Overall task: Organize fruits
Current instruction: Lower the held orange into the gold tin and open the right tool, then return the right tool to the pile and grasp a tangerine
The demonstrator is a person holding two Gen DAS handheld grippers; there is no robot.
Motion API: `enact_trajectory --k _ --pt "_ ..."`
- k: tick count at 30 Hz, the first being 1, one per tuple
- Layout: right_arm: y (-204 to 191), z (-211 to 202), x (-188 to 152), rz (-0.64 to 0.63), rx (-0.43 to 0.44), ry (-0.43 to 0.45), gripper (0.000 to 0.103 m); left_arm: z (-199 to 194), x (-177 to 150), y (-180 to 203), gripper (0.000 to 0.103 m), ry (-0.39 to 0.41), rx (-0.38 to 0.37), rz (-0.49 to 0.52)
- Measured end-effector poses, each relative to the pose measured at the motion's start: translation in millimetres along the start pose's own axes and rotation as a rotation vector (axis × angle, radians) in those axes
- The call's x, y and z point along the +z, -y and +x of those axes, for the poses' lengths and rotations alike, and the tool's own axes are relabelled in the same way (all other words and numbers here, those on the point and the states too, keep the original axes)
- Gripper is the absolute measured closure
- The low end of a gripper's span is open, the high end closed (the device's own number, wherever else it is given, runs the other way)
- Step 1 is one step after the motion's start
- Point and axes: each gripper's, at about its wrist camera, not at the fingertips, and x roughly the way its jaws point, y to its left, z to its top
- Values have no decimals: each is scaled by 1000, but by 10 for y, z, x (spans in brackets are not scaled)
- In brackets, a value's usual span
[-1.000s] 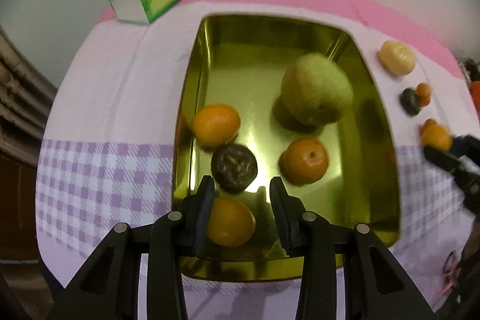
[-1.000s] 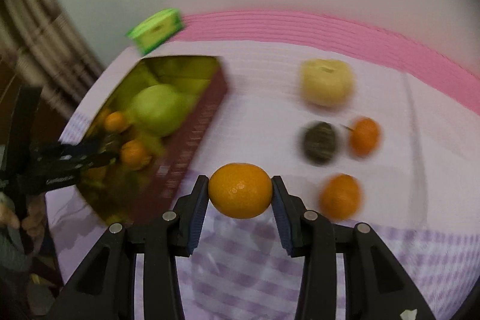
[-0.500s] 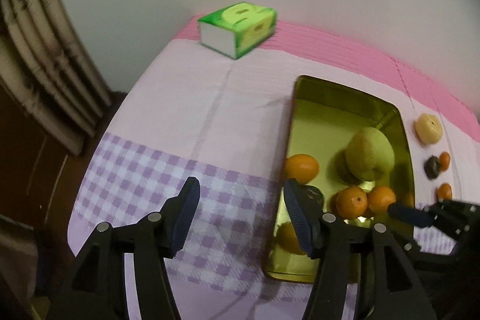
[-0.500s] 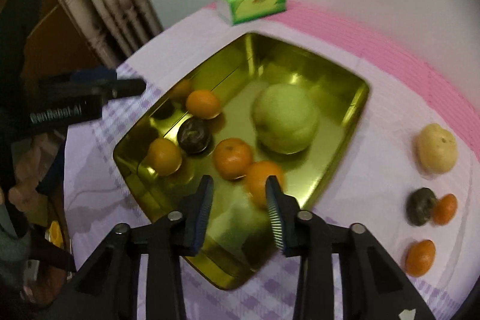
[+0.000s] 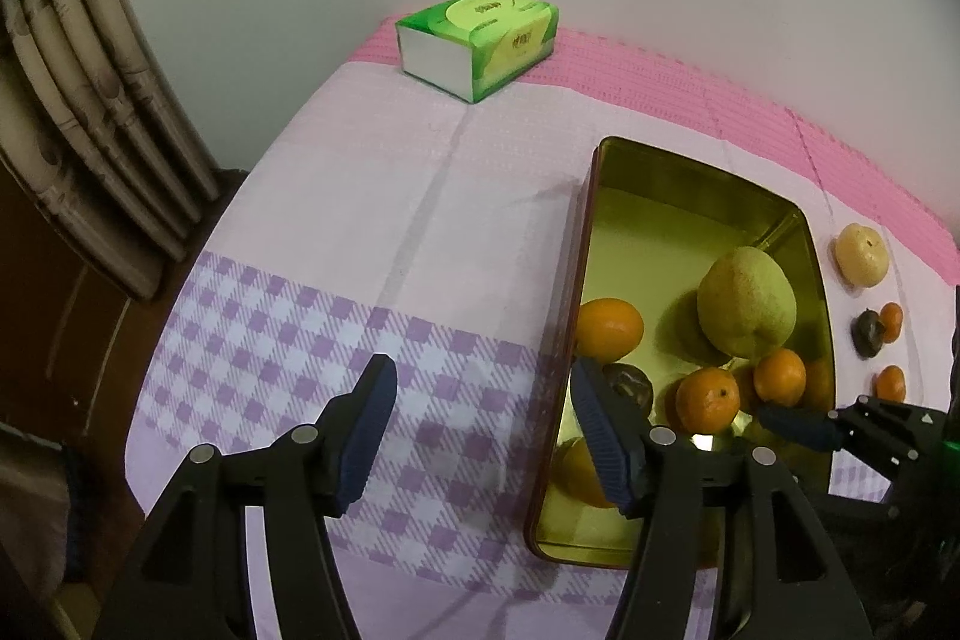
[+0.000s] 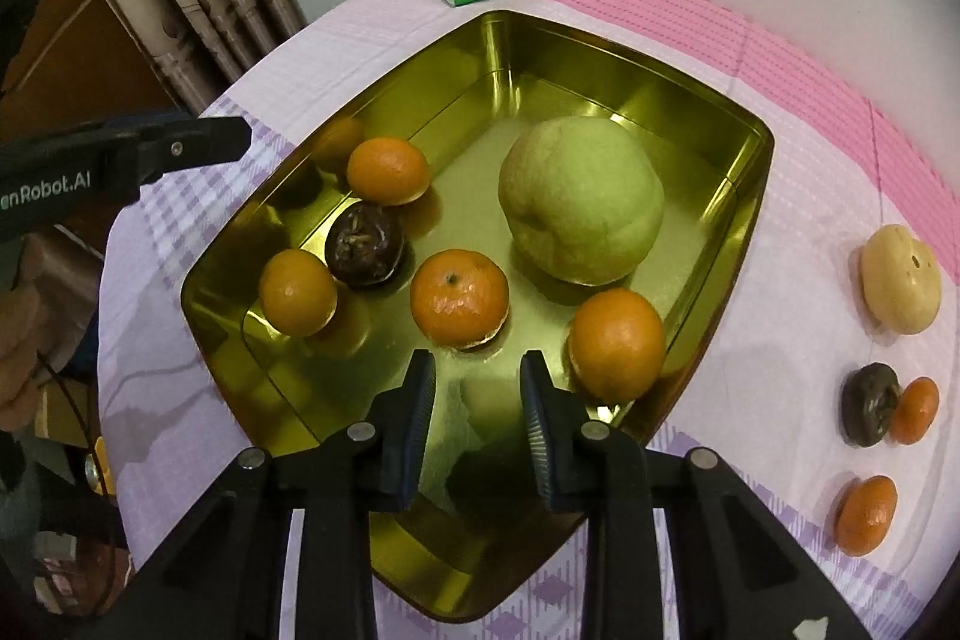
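**FRUIT SORTING: TRAY CONTENTS AND TONG STATUS**

In the left wrist view, note a half-hidden orange in the gold tray, masked by one finger of the left gripper. Note a hand cut off at the edge of the right wrist view.

Count in the tray: one large green fruit, one dark fruit, four oranges.

Find on the cloth, right of the tray: a pale fruit, a second dark fruit touching a small orange, and a lone orange.

Left gripper: jaws just opened, wide apart, empty, over the checked cloth beside the tray. Right gripper: drawn in to a narrow slit, gripping nothing, above the tray's near corner.
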Motion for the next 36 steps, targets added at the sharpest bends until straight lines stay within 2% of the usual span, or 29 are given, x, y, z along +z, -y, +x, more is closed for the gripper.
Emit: enact_trajectory --k 18,24,26,31,36 --pt "24 -91 35 21 1 25 74 98 -23 49 41 -25 9 16" --pt "68 -248 31 40 14 58 71 124 -54 76 41 -32 6 27" --pt "109 -333 15 54 15 79 66 131 -60 81 41 -32 7 32" --pt "341 -507 -90 106 -19 108 62 146 -59 87 40 -37 8 38" --pt "797 -646 -289 209 -83 120 60 152 -63 91 40 -39 11 37"
